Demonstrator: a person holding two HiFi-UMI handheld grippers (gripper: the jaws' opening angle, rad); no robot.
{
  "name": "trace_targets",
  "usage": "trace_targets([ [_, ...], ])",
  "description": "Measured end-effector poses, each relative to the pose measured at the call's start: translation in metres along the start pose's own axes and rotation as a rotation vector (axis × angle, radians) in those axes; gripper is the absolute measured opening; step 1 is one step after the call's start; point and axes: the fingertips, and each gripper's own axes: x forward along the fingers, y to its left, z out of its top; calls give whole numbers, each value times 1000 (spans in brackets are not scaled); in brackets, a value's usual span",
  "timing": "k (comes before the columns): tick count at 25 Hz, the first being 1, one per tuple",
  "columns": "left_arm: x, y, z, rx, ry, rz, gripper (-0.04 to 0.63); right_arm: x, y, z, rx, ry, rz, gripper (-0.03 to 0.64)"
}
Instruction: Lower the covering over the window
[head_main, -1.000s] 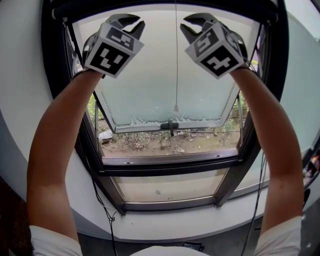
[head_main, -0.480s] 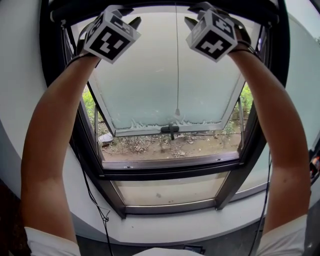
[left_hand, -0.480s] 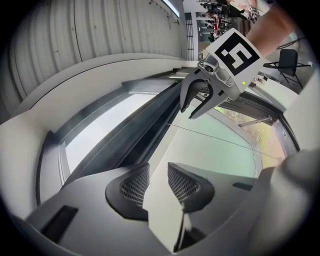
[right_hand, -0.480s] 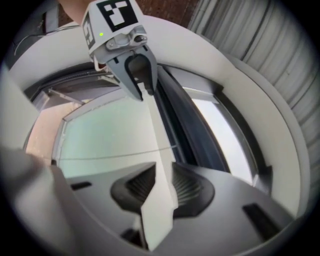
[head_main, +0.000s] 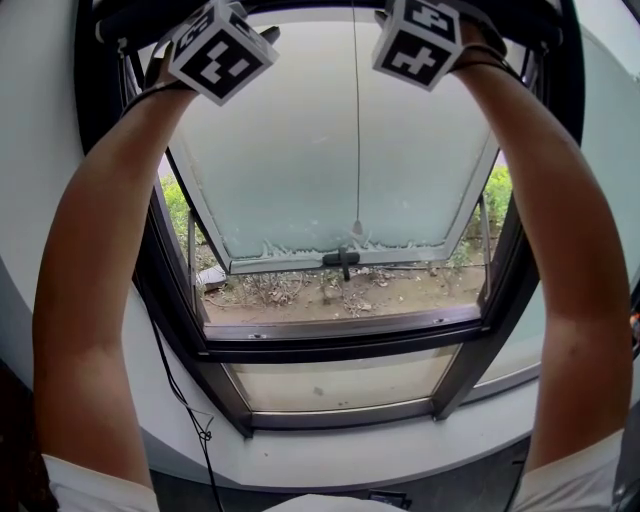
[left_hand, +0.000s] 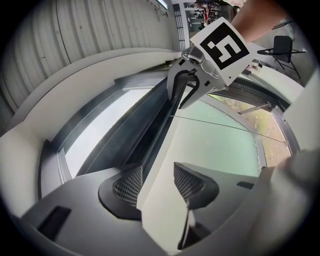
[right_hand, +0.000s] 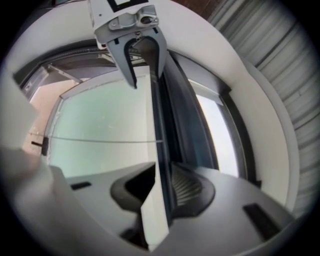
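One covering (left_hand: 159, 217), drawn up high at the top of the window (head_main: 340, 335), gripped by nothing.
Its pale edge is seen passing between the jaws of the left tool (left_hand: 158, 181), just opened wide, and of the right tool (right_hand: 160, 184), just opened about halfway. It is pressed by neither tool. Both arms (head_main: 90, 300) are raised to it.

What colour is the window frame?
Black. The frame shows best in the head view.

The white curved window sill (head_main: 330, 455) spans the bottom of the frame; a thin black cable (head_main: 203, 436) crosses it at lower left.
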Motion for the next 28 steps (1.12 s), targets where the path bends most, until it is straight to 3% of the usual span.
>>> trace_targets([
  [9,8,-1,-5,55,47,-39,210,15,5,-3,-113,73,41,110],
  [20,0,3,16,85,-33,-18,210,10,7,-1,-75,100,104,109],
  [28,13,-18,3,51,34,-109,212,3,25,-4,-86,95,189,67],
])
